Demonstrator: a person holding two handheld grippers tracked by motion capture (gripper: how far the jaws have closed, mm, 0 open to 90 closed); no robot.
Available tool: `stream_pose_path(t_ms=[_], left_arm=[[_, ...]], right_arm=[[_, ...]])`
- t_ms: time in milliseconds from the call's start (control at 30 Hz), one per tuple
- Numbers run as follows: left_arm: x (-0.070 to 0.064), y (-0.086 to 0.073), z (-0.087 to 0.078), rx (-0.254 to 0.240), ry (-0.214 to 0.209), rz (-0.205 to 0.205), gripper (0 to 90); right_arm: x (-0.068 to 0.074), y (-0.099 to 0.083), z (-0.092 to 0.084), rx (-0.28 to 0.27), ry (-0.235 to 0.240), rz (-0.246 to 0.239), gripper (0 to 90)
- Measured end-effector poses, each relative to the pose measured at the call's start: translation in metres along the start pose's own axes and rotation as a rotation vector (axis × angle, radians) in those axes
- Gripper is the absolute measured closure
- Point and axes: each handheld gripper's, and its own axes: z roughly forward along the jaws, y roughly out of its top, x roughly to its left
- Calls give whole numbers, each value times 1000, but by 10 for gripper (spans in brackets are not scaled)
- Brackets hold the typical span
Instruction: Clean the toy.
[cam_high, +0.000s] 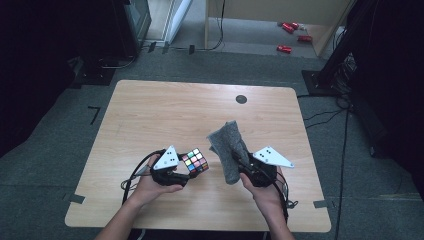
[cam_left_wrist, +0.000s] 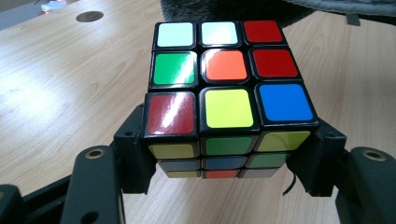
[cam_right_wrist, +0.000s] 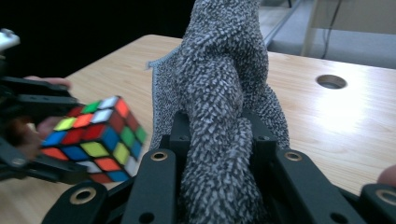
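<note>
Currently gripping a scrambled puzzle cube (cam_high: 195, 162) between the left tool (cam_high: 186, 170) jaws above the worktop (cam_high: 150, 115), and clamping a bunched grey cloth (cam_high: 229, 150) upright in the right tool (cam_high: 245, 167), just beside the cube, both clear of the surface.

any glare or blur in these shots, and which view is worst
Left gripper view: sharp, but white glare streaks the Rubik's cube, washing out its red and green stickers, and sheens the table. Right gripper view, the worst: the cube is motion-smeared, and the grey cloth goes soft near the tongs. High view: dim and grainy, with dark surroundings around the table.
</note>
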Motion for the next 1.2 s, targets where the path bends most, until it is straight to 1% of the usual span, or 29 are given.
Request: stream_pose_path(t_ms=[167,267,333,367,433,533,633,667,767,933,1033,1133,1167,1200], left_arm=[[-3,3,2,7,21,9,345],[-9,6,4,30,38,42,344],[-14,8,7,43,42,63,344],[-17,9,9,49,44,75,345],[-22,10,13,66,56,95,345],[-30,12,18,81,46,110,345],[-34,14,19,70,32,114,345],[-35,15,18,66,29,114,345],[-35,15,18,69,16,117,346],[-37,16,18,66,25,136,347],[-36,15,17,66,25,140,347],[-36,14,17,72,24,142,347],[-35,13,17,67,15,141,347],[-35,13,16,56,3,138,348]], right_arm=[[19,2,5,8,57,-16,712],[29,2,8,9,85,-25,712],[37,2,9,13,111,-19,708],[41,1,10,16,118,-28,706],[50,0,12,20,125,-48,705],[58,-5,17,41,138,-63,703],[63,-10,22,63,143,-71,702],[64,-12,24,69,136,-79,702],[65,-15,25,71,125,-102,703],[60,-15,24,62,94,-138,705],[54,-15,24,59,71,-136,705],[44,-15,23,60,52,-121,709],[41,-15,23,63,41,-122,712],[38,-15,22,69,18,-127,713]])
